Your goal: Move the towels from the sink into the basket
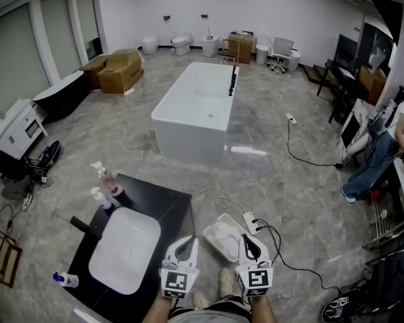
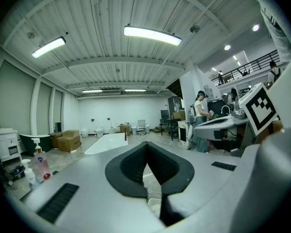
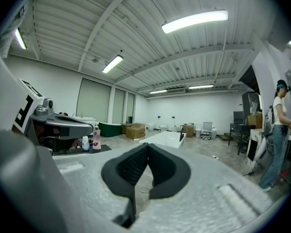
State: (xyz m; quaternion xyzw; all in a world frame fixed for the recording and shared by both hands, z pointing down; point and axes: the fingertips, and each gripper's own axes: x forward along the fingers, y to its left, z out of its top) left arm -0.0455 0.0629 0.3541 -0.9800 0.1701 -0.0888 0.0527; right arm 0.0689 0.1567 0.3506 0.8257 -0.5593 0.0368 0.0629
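Note:
A white oval sink (image 1: 124, 249) is set in a black counter (image 1: 163, 204) at the lower left of the head view, and I see no towel in its bowl. The white basket (image 1: 215, 244) stands on the floor just right of the counter, with white cloth lying inside. My left gripper (image 1: 188, 239) is held low between the sink and the basket, its jaws shut with nothing between them. My right gripper (image 1: 248, 237) hangs beside the basket's right side, also shut and empty. Both gripper views look out level across the room, past the closed left gripper (image 2: 146, 144) and right gripper (image 3: 148, 145).
Two pump bottles (image 1: 106, 179) and a black faucet (image 1: 86, 226) stand at the sink's far side, and a spray bottle (image 1: 66, 279) lies at its near left. A power strip (image 1: 250, 223) with a cable lies by the basket. A white bathtub (image 1: 195, 110) stands mid-room, and a person (image 1: 384, 147) is at the right.

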